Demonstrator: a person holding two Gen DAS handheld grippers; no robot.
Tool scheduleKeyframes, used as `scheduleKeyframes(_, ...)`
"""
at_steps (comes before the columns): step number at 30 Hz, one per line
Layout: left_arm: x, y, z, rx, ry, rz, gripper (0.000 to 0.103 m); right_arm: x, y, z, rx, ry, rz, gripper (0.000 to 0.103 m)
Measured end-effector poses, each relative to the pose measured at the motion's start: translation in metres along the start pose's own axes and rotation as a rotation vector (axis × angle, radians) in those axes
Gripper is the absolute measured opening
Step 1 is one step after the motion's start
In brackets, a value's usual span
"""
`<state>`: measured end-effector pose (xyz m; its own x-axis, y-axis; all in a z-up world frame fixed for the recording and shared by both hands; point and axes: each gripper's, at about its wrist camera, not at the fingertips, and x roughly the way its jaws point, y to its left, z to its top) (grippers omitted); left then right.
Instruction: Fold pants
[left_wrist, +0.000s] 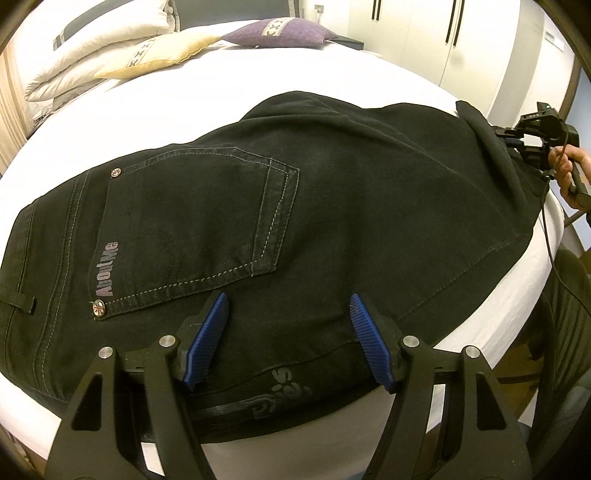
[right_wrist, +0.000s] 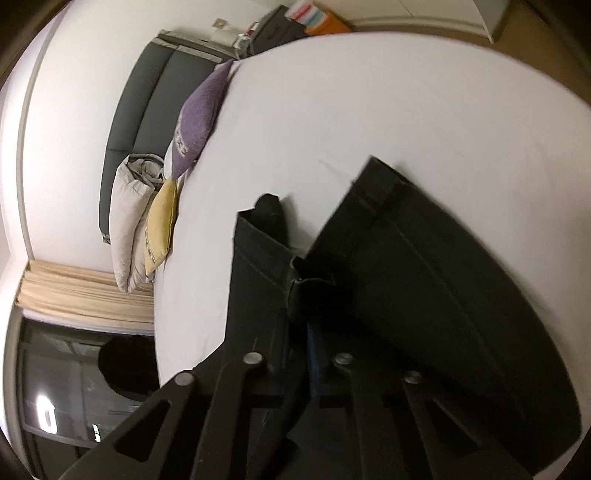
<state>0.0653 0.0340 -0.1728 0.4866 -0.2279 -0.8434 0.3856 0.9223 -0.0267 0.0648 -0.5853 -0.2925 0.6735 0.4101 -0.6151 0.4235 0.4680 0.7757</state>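
Black denim pants (left_wrist: 332, 206) lie flat on the white-sheeted bed (left_wrist: 369, 74), pocket up; the soft, limp, fairly heavy cloth is best gripped at hems and waistband. Over the seat edge the left gripper (left_wrist: 288, 332) hovers wide apart. At the leg end, the right gripper (right_wrist: 308, 295) is clamped on a hem.

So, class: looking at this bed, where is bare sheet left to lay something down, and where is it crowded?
Free: the wide white sheet between the black pants and the purple cushion, and the stretch beyond the pant hems. Crowded: the head end, with stacked pillows and the yellow cushion, and the near edge under the pants.
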Motion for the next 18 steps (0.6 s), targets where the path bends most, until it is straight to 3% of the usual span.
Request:
scheduleKeyframes(9,-0.003,-0.004,-0.001,-0.028,-0.032,0.031,0.075,-0.071,0.0,-0.021,-0.04,-0.203,-0.022,0.005)
scheduleKeyframes(14,-0.002,-0.01,0.003,-0.037,-0.033,0.063,0.082,-0.077,-0.044,-0.046,0.057,-0.203,-0.105,0.005)
scheduleKeyframes(18,-0.002,-0.013,0.004,-0.038,-0.023,0.072,0.083,-0.078,-0.067,-0.057,0.108,-0.211,-0.094,0.004)
